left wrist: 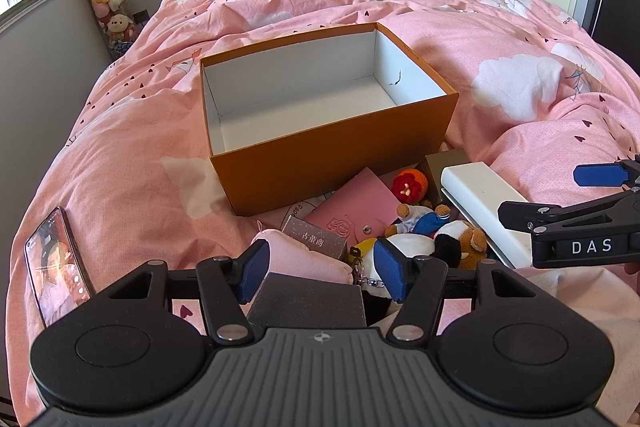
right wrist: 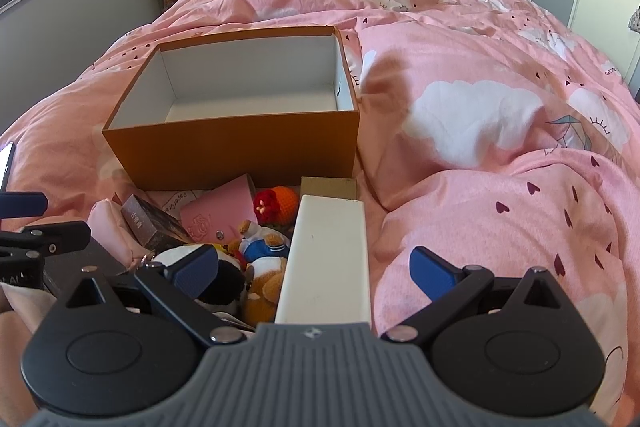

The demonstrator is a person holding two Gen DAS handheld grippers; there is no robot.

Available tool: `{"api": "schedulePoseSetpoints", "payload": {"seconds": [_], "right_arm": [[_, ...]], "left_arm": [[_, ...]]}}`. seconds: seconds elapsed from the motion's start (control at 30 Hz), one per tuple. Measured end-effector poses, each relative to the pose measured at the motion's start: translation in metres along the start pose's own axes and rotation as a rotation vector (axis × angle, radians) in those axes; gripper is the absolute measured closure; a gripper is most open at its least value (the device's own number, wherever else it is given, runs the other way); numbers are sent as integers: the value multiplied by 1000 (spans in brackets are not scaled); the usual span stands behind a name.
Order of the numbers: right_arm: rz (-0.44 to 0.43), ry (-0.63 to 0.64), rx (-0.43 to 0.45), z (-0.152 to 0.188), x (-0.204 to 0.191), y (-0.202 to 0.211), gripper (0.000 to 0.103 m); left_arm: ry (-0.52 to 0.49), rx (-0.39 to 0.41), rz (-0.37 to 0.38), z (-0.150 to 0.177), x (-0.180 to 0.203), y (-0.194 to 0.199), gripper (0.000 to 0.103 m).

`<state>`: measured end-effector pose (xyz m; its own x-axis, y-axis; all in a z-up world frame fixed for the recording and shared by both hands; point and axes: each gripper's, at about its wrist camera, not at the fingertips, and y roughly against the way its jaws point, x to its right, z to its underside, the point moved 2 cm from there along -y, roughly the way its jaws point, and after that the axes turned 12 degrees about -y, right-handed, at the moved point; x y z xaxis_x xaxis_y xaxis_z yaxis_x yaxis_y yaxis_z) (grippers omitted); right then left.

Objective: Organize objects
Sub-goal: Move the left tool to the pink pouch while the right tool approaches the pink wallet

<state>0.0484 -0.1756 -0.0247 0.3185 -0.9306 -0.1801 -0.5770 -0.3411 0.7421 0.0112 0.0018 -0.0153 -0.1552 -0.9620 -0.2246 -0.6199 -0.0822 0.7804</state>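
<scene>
Left wrist view: the left gripper (left wrist: 320, 269) sits at lower centre, its ribbed blue pads partly apart on either side of a speckled grey box (left wrist: 308, 301) and a soft pink pouch (left wrist: 298, 259); whether they press on either I cannot tell. At centre, an orange cardboard box (left wrist: 336, 163) with smooth white walls stands open on the rumpled pink quilt (left wrist: 500, 39). A glossy phone (left wrist: 54, 267) lies at lower left.

Right wrist view: the right gripper (right wrist: 316, 273), lower centre, has its jaws spread wide, holding nothing; a long, smooth white box (right wrist: 328, 255) lies between them. Left of it huddle plush toys (right wrist: 260, 251), a crocheted orange ball (right wrist: 286, 201) and a pink snap wallet (right wrist: 220, 217), just before the orange box.
</scene>
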Motion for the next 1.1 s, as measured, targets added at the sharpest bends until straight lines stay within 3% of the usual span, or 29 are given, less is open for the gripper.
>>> {"api": "schedulePoseSetpoints", "payload": {"seconds": [0.6, 0.77, 0.83, 1.1], "right_arm": [[-12, -2, -19, -1, 1, -4, 1], [-28, 3, -56, -3, 1, -10, 1], [-44, 9, -74, -4, 0, -13, 6], [-151, 36, -210, -17, -11, -38, 44]], "left_arm": [[20, -4, 2, 1, -10, 0, 32], [53, -39, 39, 2, -28, -4, 40], [83, -55, 63, 2, -39, -5, 47], [195, -122, 120, 4, -72, -16, 58]]}}
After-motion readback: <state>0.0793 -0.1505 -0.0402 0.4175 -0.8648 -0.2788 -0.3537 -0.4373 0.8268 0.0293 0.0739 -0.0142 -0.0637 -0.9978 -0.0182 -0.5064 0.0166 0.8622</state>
